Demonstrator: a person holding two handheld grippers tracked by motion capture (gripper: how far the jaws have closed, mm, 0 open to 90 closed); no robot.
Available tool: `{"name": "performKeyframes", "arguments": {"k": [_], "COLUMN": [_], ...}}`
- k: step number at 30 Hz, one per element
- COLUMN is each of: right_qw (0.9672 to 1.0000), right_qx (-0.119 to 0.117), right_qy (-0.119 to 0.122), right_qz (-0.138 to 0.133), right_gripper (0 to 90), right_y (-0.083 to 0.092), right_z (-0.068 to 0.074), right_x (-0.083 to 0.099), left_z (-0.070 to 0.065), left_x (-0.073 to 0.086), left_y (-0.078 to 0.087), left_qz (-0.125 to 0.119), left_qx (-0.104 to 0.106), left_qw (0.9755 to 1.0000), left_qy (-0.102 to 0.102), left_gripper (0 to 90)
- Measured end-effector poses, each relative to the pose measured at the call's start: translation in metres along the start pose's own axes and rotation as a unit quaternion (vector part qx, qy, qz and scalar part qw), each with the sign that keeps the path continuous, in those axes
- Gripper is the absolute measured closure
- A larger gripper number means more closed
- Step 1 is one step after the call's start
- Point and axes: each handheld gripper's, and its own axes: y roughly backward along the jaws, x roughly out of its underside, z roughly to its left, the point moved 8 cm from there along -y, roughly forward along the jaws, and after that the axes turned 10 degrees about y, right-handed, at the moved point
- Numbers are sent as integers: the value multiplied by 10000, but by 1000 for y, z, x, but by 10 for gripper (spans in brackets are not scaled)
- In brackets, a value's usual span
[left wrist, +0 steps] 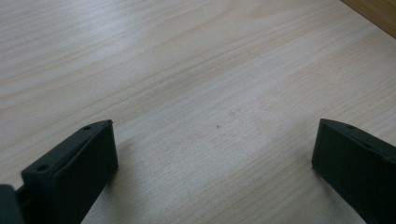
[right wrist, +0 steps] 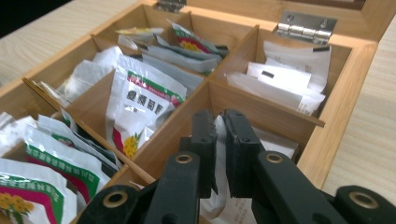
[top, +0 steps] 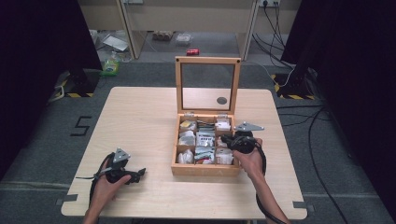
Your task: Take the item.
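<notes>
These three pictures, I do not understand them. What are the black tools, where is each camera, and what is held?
A person holds a hand tool with two black fingers in each hand. The high view looks down on a table from above. The other two cameras ride on the tools. On the table stands an open wooden box with compartments full of small sachets. The left gripper is open above bare wood and holds nothing. The right gripper has closed on a white sachet in the middle compartment on the box's right side.

The left gripper (left wrist: 215,163) hovers over the pale wooden table (left wrist: 187,70), its black fingers (left wrist: 79,172) spread wide (nothing between them).
</notes>
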Motion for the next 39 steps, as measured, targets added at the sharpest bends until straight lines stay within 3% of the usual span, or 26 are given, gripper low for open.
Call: {"name": "performKeyframes", "arguments": {"k": [14, 26, 30, 35, 39], "right_qw": [9984, 9942, 9918, 9903, 9894], "right_qx": [12, 244, 550, 688, 833], "right_qy": [-221, -451, -584, -696, -855], "right_qz": [-524, -943, -998, -987, -827], "right_gripper": [840, 840, 840, 840, 839], "right_y": [22, 54, 70, 76, 77], "right_z": [-8, -34, -56, -70, -82], "right_x": [-18, -29, -23, -14, 4], "left_z": [0, 0, 0, 0, 0], "left_x": [0, 0, 0, 0, 0], "left_y": [0, 0, 0, 0, 0], "left_qz": [-7, 3, 3, -7, -2], "left_qx": [5, 4, 4, 6, 4], "left_qw": [10000, 10000, 10000, 10000, 10000], "left_qy": [-3, -12, -14, -1, -7], "left_gripper": [0, 0, 0, 0, 0]}}
